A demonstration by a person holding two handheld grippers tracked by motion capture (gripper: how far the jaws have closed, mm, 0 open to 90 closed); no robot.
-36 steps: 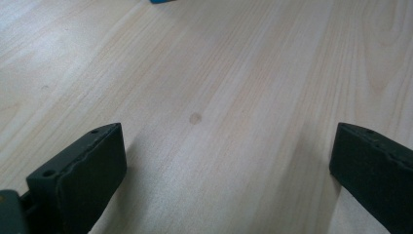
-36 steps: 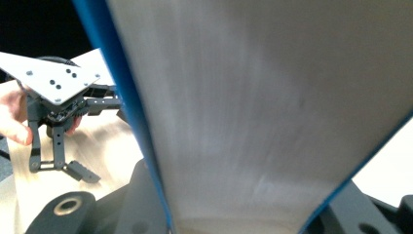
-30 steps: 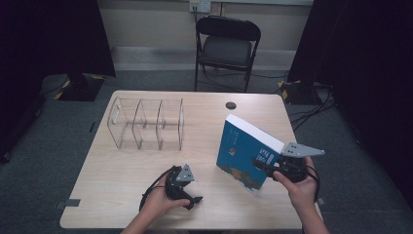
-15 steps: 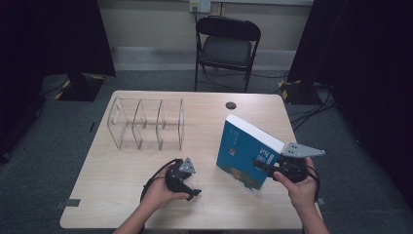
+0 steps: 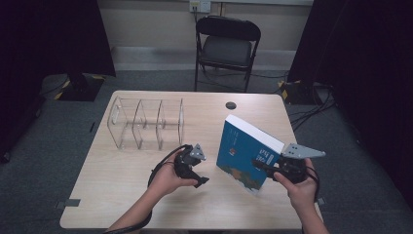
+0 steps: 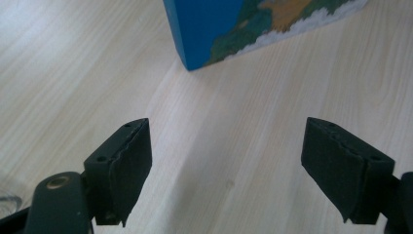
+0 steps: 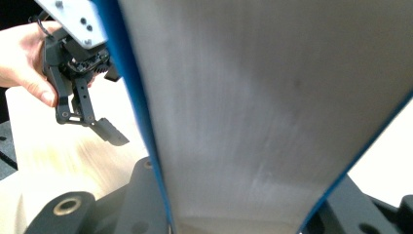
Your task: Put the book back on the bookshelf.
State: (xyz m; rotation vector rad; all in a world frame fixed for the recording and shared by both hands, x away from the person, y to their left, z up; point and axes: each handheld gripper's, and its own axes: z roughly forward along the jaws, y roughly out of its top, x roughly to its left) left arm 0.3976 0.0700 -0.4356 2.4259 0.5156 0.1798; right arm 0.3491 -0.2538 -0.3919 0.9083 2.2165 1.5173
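Observation:
A thick blue book (image 5: 243,151) stands tilted on the wooden table (image 5: 122,195), right of centre. My right gripper (image 5: 261,166) is shut on its near edge, with the white page block (image 7: 253,112) filling the space between the jaws. My left gripper (image 5: 200,179) hovers left of the book, held in a hand and aimed down at the table. Its jaws have just been closing a little but still stand apart, with nothing between them (image 6: 243,170). The book's blue lower corner (image 6: 214,29) lies just ahead of those jaws. The right gripper view also takes in the left gripper (image 7: 104,129).
A clear acrylic divider rack (image 5: 146,124) stands on the table's left half. A small black round cap (image 5: 231,105) sits near the far edge. A black folding chair (image 5: 226,46) stands behind the table. Cables lie on the floor at the right.
The left hand has lifted off the table and moved toward the book, and its jaws have narrowed slightly. The right hand and the book have kept still.

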